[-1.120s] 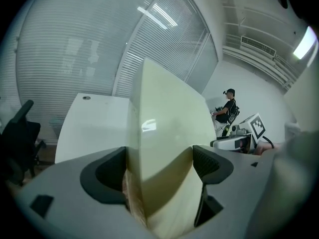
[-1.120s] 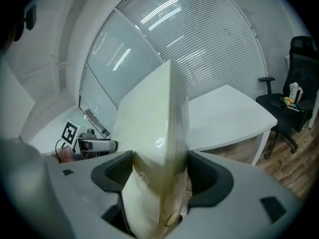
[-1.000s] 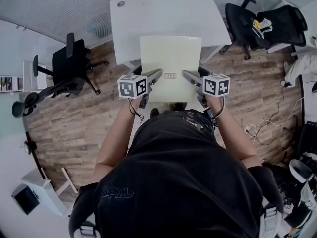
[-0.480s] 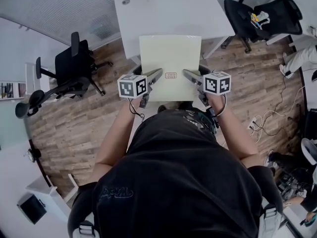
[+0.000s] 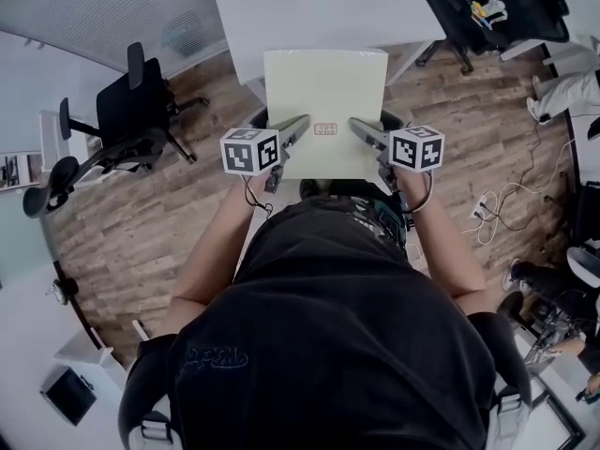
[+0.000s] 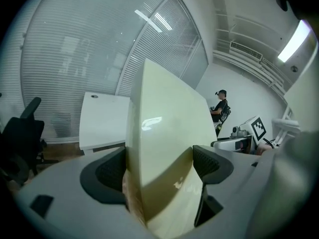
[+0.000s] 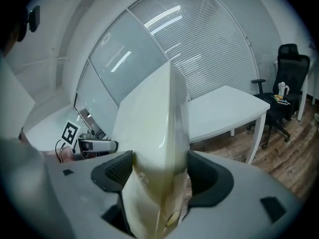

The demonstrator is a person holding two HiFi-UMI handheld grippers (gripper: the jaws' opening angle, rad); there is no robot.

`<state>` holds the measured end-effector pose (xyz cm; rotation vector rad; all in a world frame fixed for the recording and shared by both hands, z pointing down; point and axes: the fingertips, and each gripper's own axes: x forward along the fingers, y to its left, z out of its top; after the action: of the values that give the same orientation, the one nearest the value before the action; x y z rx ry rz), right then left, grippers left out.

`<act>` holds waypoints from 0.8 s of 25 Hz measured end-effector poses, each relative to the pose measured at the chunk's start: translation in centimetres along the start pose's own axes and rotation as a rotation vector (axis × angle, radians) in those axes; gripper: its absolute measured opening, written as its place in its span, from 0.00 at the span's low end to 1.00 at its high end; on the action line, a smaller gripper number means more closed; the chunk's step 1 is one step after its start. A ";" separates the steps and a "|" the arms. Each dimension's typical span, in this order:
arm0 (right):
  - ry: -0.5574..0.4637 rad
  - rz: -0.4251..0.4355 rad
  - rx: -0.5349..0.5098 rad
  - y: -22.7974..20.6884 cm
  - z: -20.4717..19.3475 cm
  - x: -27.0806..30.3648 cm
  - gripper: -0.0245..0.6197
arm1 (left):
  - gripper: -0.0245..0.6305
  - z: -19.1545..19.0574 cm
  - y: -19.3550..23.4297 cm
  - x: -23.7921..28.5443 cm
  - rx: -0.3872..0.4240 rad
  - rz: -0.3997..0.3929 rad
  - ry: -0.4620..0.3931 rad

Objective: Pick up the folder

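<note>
Clamped on the pale yellow folder (image 5: pixel 325 87) from both sides: left gripper (image 5: pixel 300 126) biting its edge at 7 o'clock, right gripper (image 5: pixel 357 127) at 5 o'clock, jaws of each pressed tight against the cover. Held aloft at 12 o'clock from the person, overlapping the near edge of the white desk (image 5: pixel 281 7). Black office chair (image 5: pixel 131 111) at 10 o'clock.

We logged the folder (image 5: pixel 325 87) up between both grippers, with the table (image 5: pixel 319 7) on its far side. The left gripper (image 5: pixel 302 122) was clamped on its near-left edge, the right gripper (image 5: pixel 356 124) on its near-right edge. An office chair (image 5: pixel 131 111) stood left, a second chair (image 5: pixel 455 12) far right, and cables (image 5: pixel 497 218) lay on the floor at right.
</note>
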<state>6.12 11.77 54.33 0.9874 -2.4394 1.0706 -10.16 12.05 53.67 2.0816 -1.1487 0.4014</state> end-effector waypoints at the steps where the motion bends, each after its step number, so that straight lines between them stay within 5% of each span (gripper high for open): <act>1: 0.001 -0.004 -0.012 0.1 0.0 -0.1 0.56 | 0.67 -0.1 -0.1 -0.1 0.004 0.000 -0.004; 20: 0.040 0.013 -0.008 -1.7 -0.5 -0.1 0.56 | 0.67 -0.7 -0.5 1.4 -0.026 0.023 0.006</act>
<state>7.34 11.33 55.49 0.9405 -2.4196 1.0734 -8.88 11.88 54.77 2.0449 -1.1690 0.4012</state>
